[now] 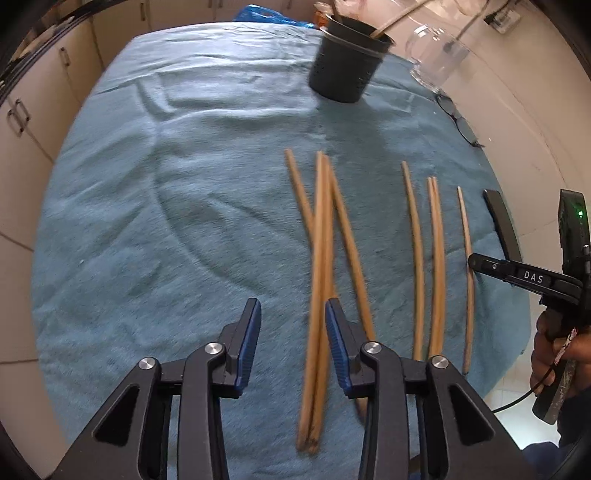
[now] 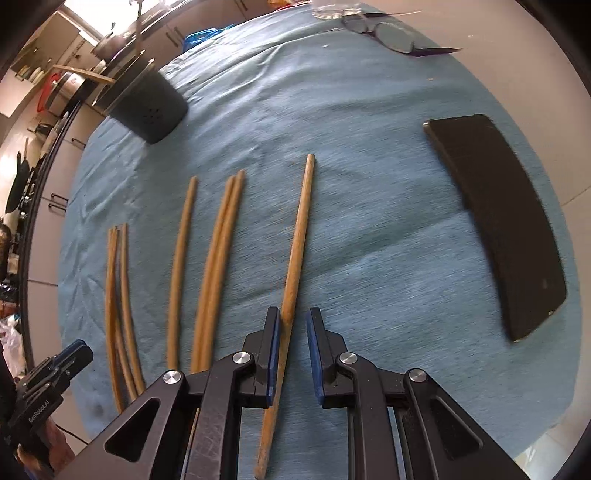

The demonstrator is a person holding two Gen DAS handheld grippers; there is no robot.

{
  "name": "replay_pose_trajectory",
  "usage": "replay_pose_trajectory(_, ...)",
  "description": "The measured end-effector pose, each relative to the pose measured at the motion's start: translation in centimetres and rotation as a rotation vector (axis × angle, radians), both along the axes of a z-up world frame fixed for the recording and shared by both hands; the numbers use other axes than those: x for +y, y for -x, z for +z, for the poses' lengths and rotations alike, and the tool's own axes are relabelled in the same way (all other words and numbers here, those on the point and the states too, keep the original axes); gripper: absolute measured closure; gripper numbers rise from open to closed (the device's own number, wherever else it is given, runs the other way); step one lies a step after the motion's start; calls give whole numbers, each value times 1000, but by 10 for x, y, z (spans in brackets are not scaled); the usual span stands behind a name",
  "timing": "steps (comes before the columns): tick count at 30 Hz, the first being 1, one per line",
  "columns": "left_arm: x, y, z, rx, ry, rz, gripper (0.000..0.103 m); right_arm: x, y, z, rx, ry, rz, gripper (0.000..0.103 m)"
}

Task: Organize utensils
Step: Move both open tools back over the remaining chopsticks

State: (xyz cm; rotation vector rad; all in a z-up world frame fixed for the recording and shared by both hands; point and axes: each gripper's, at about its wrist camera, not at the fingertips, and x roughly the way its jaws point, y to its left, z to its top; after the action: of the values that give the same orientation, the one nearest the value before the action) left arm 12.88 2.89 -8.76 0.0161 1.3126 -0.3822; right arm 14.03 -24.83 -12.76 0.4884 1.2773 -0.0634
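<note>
A blue cloth [image 1: 147, 221] covered the surface, and wooden chopsticks lay across it in loose lengthwise rows. The left gripper [image 1: 293, 345] hovered over a crossed bundle of chopsticks [image 1: 320, 258] toward the near edge; its jaws were spread, with two sticks of the bundle running up between them and the blue pads not pressing on either. To the right of that bundle lay a single chopstick [image 1: 415, 258], then a close pair [image 1: 437, 266], then one more chopstick [image 1: 468, 280] nearest the right edge.

The right gripper [image 2: 293, 356] sat over that last chopstick [image 2: 295, 251]. Its jaws were narrow but still apart: the stick lay against the left pad, with a gap between it and the right pad, so no pinch was visible.

A dark perforated holder [image 1: 345, 62] stood near the far edge of the cloth with a stick or two leaning out of it, well apart from the loose chopsticks. Beside it at the far right corner stood a clear glass jar [image 1: 437, 55], and a pair of eyeglasses [image 2: 384, 33] lay near it. A black phone [image 2: 498, 221] lay flat by the right edge, to the right of the right gripper. Nothing lay between the chopsticks and the holder but bare, wrinkled cloth.
</note>
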Motion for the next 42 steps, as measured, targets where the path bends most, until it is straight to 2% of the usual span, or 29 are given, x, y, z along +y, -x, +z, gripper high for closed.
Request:
replay_pose_trajectory(3, -11, -5, -7, 4, -25, -25, 68, -7, 2, -1, 2, -21, -6, 87)
replay_pose_trajectory(9, -23, -20, -19, 28, -46, 5, 74, -7, 5, -1, -4, -21, 17, 87)
replay_pose_trajectory(11, -20, -23, -20, 32, -37, 26, 77, -8, 6, -1, -4, -28, 20, 87)
replay_pose_trajectory(15, -7, -23, -19, 29, -43, 68, 77, -11, 7, -1, 0, -41, 18, 87)
replay_pose_trajectory(22, 14, -29, -10, 11, 3, 117, 77, -15, 6, 2, 3, -37, 7, 87)
replay_pose_trajectory(29, -2, -39, -16, 11, -18, 68, 77, -21, 0, 3, -1, -23, -8, 87)
replay_pose_trajectory(42, 0, -47, -18, 10, -39, 61, 80, -26, 1, 4, 4, -27, -20, 87)
